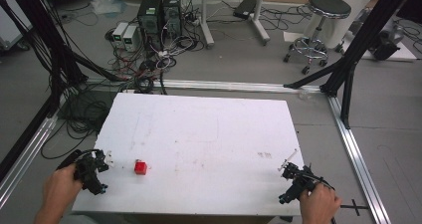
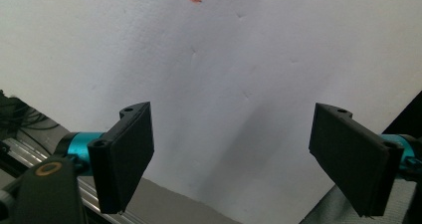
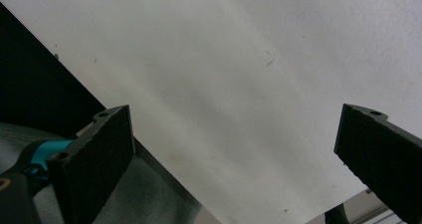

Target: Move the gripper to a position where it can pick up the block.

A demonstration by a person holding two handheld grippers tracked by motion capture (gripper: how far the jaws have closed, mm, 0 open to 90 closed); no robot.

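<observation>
The left gripper [image 1: 103, 160] hovers at the table's [image 1: 209, 134] near left corner, jaws spread wide and empty. A red block [image 1: 140, 167], possibly a cube, sits just right of it. The right gripper [image 1: 288, 165], equally agape, hangs at the near right corner.

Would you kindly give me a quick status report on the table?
Left hand-held gripper open, empty, at near left edge. Right hand-held gripper open, empty, near right corner. Red block on table, beside left one, untouched. Nothing between them.
</observation>
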